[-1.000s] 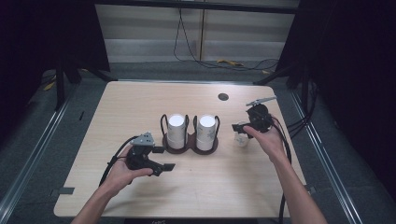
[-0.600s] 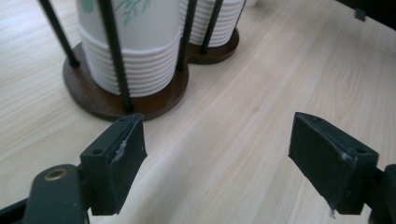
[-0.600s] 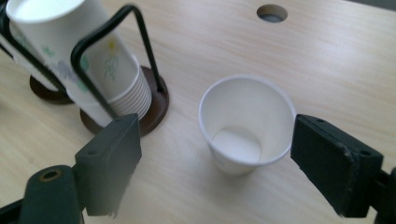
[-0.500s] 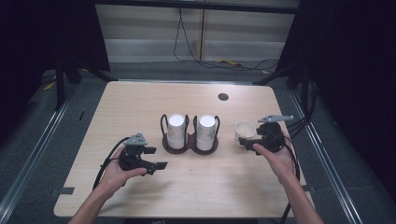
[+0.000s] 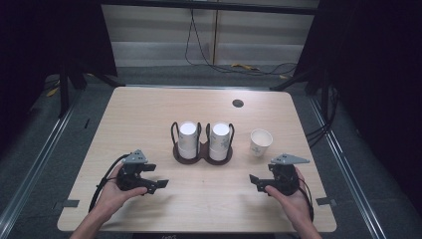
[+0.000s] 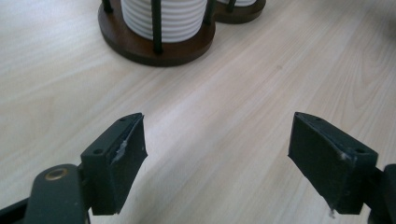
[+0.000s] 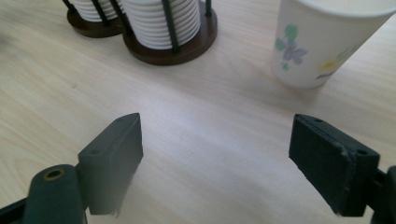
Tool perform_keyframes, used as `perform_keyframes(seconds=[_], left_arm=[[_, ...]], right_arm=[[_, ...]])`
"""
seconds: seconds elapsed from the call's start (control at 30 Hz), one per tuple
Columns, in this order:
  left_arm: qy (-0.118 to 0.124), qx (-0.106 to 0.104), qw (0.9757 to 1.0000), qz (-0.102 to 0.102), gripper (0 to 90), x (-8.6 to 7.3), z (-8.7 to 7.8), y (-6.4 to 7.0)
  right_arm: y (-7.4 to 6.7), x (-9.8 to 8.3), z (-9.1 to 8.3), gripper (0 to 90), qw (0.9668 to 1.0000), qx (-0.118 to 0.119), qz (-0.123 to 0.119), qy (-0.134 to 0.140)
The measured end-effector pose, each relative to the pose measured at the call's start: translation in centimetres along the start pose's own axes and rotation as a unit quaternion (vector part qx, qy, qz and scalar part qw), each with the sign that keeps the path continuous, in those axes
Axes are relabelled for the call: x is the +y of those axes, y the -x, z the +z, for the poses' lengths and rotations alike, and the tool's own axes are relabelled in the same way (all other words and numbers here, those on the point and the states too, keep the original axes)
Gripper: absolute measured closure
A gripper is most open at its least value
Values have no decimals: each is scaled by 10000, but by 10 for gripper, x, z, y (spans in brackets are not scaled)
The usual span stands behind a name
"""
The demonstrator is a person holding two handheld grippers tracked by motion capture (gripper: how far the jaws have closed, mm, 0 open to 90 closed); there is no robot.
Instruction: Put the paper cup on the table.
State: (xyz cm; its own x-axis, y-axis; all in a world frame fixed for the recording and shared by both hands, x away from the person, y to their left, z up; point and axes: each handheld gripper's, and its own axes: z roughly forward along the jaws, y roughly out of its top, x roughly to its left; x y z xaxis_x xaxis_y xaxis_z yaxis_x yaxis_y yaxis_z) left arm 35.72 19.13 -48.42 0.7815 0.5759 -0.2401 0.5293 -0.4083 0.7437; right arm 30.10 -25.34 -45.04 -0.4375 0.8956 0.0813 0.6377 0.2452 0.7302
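Table (image 5: 149, 119), pale wood grain, rectangular, with a small dark round inset (image 5: 238, 103) near its far edge. At centre, one double cup holder (image 5: 202, 154): two joined dark wooden discs with black wire uprights, each side keeping a stack of white ribbed paper cups (image 5: 188, 140) upright and aligned, the wires there to stop the stacks toppling. Just right of the holder, apart from it, one single paper cup (image 5: 261, 142), upright, mouth up, floral print, standing free on the bare wood where a claw can come at it from the side. Left gripper (image 5: 158, 183): low over the near-left table, jaws wide apart with bare wood between them, having just been closing slightly, holding nothing; it points toward the holder's base. Right gripper (image 5: 253, 181): near-right table, jaws likewise well apart after a brief widening and narrowing, empty; it faces the loose cup, which stands ahead and to its right, not touched.
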Motion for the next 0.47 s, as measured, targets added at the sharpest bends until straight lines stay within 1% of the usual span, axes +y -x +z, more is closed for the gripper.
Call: perform_keyframes(seconds=[0.03, 0.07, 0.13, 0.2, 0.23, 0.3, 0.37, 0.47], left_arm=[[2, 7, 10000, -81, 203, -2, 0, -1], [47, 39, 9998, -193, 203, -4, 1, -2], [32, 131, 9997, -223, 203, -8, 2, -4], [128, 156, 9993, -324, 203, -12, 1, -6], [124, 166, 9991, -365, 203, -14, 1, -7], [121, 188, 9990, -382, 203, -17, 0, -9], [76, 246, 9989, -385, 199, -18, 0, -11], [52, 211, 9991, -369, 193, -19, 1, -9]], right_arm=[[-3, -5, 1, 176, 9999, 43, 85, 48], [-4, -9, 3, 177, 9999, 62, 88, 47], [-6, -14, 7, 182, 9999, 83, 25, -100], [-7, -16, 9, 180, 10000, 55, 35, -48], [-8, -17, 10, 179, 10000, 38, 20, -64], [-8, -18, 13, 178, 9998, 105, 123, -91], [-7, -18, 15, 177, 9999, 44, 96, -98], [-5, -18, 17, 168, 9998, -15, 152, -105]])
